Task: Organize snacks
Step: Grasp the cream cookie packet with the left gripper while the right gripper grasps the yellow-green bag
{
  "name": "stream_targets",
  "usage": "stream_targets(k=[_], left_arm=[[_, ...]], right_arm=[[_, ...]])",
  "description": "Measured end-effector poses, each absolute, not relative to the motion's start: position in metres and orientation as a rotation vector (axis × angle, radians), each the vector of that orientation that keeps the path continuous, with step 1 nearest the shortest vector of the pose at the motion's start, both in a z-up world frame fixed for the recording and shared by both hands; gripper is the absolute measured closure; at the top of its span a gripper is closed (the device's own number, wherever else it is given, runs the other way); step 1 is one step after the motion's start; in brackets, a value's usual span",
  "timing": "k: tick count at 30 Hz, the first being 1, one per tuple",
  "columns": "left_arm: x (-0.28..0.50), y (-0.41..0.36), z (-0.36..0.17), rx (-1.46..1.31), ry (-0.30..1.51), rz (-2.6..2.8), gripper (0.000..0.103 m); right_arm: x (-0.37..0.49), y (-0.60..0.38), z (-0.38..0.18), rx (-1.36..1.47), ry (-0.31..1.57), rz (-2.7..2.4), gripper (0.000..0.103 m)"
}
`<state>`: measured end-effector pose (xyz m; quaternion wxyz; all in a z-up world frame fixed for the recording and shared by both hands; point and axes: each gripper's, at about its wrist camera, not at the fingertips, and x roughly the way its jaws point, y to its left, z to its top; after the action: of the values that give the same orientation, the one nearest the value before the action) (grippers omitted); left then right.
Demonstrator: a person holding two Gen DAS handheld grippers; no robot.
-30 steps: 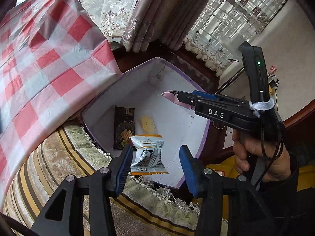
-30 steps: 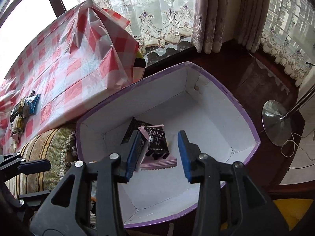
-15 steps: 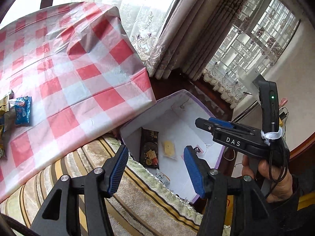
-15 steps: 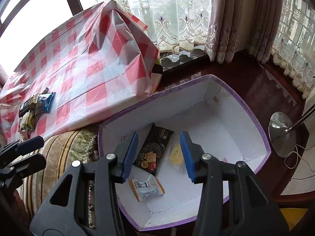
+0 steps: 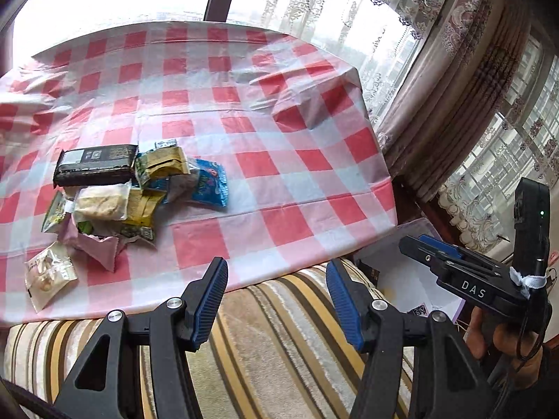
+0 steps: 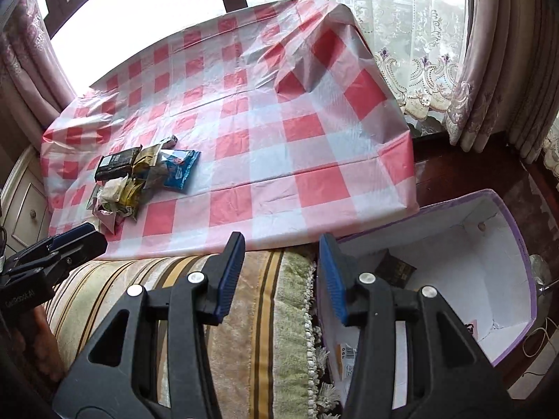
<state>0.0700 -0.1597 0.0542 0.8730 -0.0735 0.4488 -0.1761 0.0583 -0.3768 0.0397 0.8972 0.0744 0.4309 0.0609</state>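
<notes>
So, left wrist view first: the left gripper (image 5: 276, 302) hangs wide open with nothing between its blue pads (image 5: 209, 300), over the striped cushion (image 5: 279, 349). Past it is the red-checked cloth (image 5: 279, 146), and the snacks (image 5: 125, 192) sit in a loose pile on its left part: a black bar (image 5: 96, 164) at the back, a blue pack (image 5: 209, 182) on the right edge of the pile, a clear pack (image 5: 49, 276) lying a bit apart at the front. The right gripper (image 5: 412, 242) pokes in from the right, above a slice of the white box (image 5: 401, 262).

Right wrist view: the right gripper (image 6: 281, 276) is open and empty too, sitting over the line where the cushion (image 6: 244, 314) meets the box (image 6: 489, 265). The box stands just beside the cushion, below the cloth's (image 6: 279, 139) edge, purple rim, white inside. A dark packet (image 6: 396, 270) lies on its floor, and there's what looks like an orange-and-white packet (image 6: 346, 356) near the front wall, mostly hidden behind the finger. The pile (image 6: 139, 174) is well off to the left on the cloth. The left gripper (image 6: 80, 241) peeks in at the left edge.
</notes>
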Motion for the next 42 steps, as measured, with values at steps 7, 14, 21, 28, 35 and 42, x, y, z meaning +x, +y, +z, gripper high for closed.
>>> stream_targets(k=[7, 14, 21, 28, 35, 42], left_arm=[[0.066, -0.073, 0.04, -0.224, 0.959, -0.184, 0.044], [0.067, -0.015, 0.023, -0.226, 0.989, -0.053, 0.043], [0.073, 0.022, 0.003, -0.218, 1.054, -0.007, 0.043], [0.087, 0.027, -0.009, -0.128, 1.117, -0.022, 0.035], [0.102, 0.02, -0.012, 0.065, 1.123, -0.062, 0.025], [0.118, 0.017, -0.022, 0.209, 1.129, -0.112, 0.022]], right_arm=[[0.077, -0.318, 0.035, 0.093, 0.915, 0.231, 0.051], [0.095, -0.281, 0.025, 0.057, 0.951, 0.277, 0.05], [0.113, -0.26, 0.011, 0.041, 1.005, 0.29, 0.048], [0.129, -0.245, 0.003, 0.006, 1.032, 0.294, 0.04], [0.144, -0.231, 0.001, -0.031, 1.037, 0.307, 0.038], [0.16, -0.219, 0.002, -0.03, 1.028, 0.312, 0.038]])
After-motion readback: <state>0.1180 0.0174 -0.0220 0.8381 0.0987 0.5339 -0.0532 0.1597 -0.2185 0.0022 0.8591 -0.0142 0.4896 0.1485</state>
